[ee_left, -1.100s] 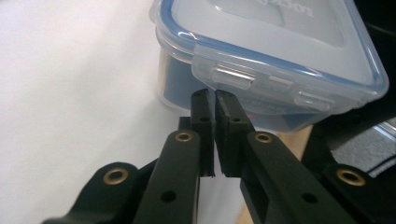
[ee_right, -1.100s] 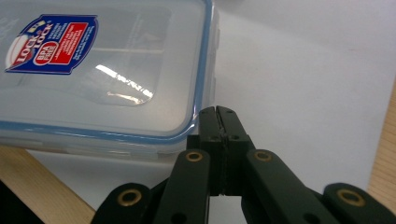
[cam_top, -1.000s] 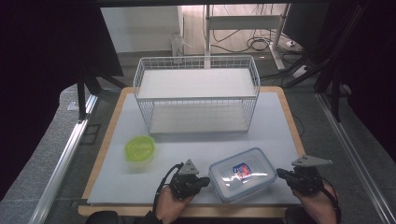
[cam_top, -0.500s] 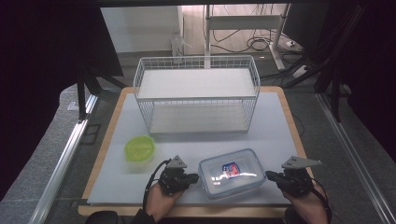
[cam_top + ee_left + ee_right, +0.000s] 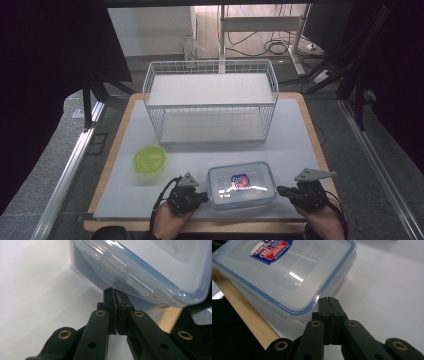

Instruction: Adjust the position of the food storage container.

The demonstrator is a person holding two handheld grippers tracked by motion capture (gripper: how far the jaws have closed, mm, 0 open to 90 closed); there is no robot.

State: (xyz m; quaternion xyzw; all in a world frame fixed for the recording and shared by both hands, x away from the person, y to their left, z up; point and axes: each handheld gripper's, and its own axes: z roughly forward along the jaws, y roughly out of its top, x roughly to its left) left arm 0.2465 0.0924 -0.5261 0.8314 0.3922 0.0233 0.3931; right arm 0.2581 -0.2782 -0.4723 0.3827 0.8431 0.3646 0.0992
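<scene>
A clear lidded food container [image 5: 241,184] with a blue seal and a red-blue label lies near the table's front edge. My left gripper [image 5: 203,196] is at its left side and my right gripper [image 5: 280,190] at its right side, both pointing inward. In the left gripper view the jaws [image 5: 115,291] are shut with nothing between them, tips against the container [image 5: 160,262] wall below a lid latch. In the right gripper view the shut, empty gripper [image 5: 328,300] meets the container [image 5: 287,275] at its rounded lid corner.
A white wire basket rack [image 5: 210,107] with two levels stands at the back middle of the white mat [image 5: 300,145]. A green round lid or bowl [image 5: 149,160] lies left of the container. The wooden table edge [image 5: 244,312] runs just in front of the container.
Both hands and the container have shifted to the left along the front of the table. The container has also turned slightly.
</scene>
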